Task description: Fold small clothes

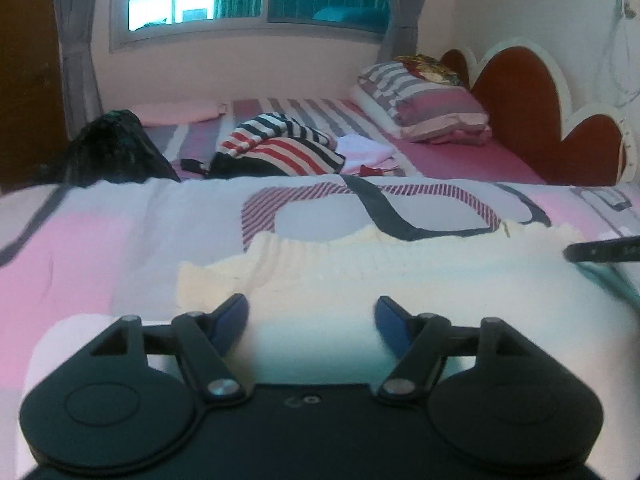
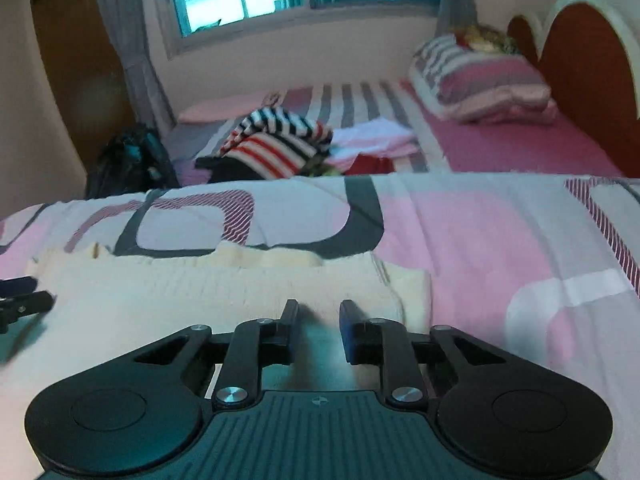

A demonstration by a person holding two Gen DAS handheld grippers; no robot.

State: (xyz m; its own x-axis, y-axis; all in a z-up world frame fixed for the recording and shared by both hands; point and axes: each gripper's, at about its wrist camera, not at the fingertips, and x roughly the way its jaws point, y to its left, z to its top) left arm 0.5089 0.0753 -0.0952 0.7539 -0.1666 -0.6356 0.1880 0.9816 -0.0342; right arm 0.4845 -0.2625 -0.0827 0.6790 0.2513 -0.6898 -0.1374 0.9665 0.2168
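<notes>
A cream knitted garment [image 1: 360,264] lies flat on the pink and grey patterned quilt [image 1: 80,248]. My left gripper [image 1: 312,304] hovers low over its near left part, jaws wide apart with nothing pinched between the blue pads. In the right wrist view the same garment [image 2: 200,292] stretches off to the left. My right gripper [image 2: 319,306] sits over its right end near the folded edge. Its jaws stand a narrow gap apart and the cloth shows below them, not clamped. The tip of each gripper shows at the edge of the other's view.
Behind the quilt, a heap of striped clothes [image 1: 280,144] and pale folded pieces [image 1: 368,152] lie on the bed. A striped pillow [image 1: 432,104] rests by the red headboard [image 1: 520,108]. A black bag [image 1: 116,148] stands at the left, under the window.
</notes>
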